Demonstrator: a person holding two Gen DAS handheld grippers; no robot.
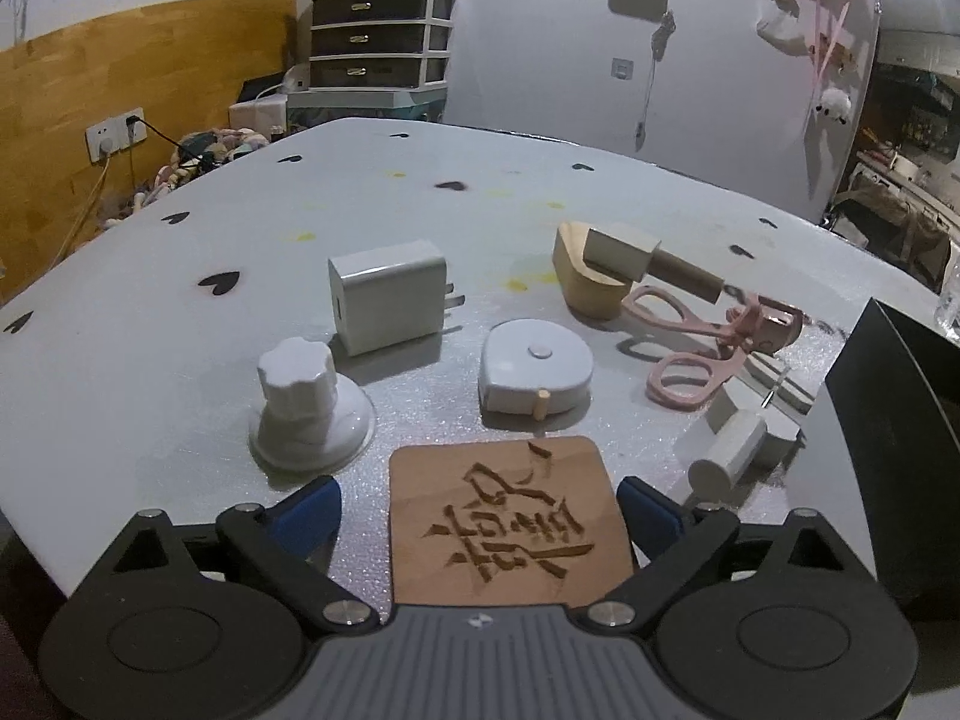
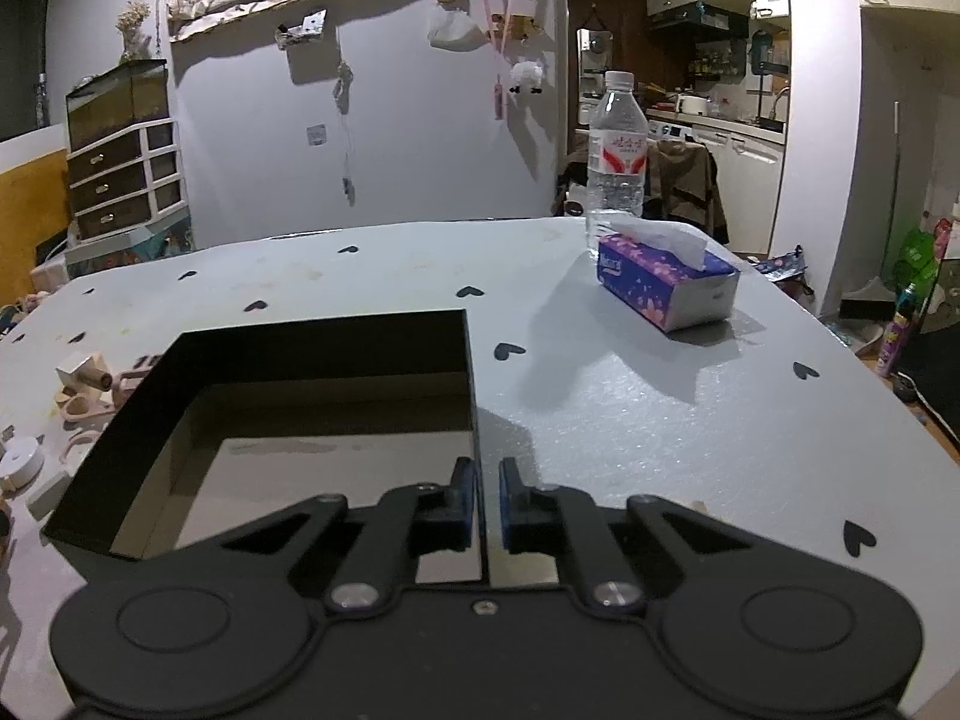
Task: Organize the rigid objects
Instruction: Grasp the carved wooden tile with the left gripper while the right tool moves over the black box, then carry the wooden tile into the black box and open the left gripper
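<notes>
Progress: early; black box shows a bare floor, nothing sorted into it as far as visible.
Left to do: all loose items remain on the worktop, judged bound for the box.
Left tool: jaws wide apart, straddling the wooden coaster; blue pads just beside its two side edges, no squeeze evident.
Right tool: jaws nearly together, clamped on the box's thin right wall, wall edge running between the pads.
Coaster: at 6 o'clock in the left view, flat on the worktop; near-square, no clear long axis; carved character facing up, its top toward the camera.
Neighbours: suction knob at 9 o'clock; charger plug at 11 o'clock, prongs toward 3 o'clock; tape measure at 12 o'clock; pink eyelash curler at 2 o'clock, long axis running 8 to 2 o'clock.
Box: at 3 o'clock edge of the left view, open side up.
Next step, judged: closing on the coaster and lifting toward the box.
</notes>
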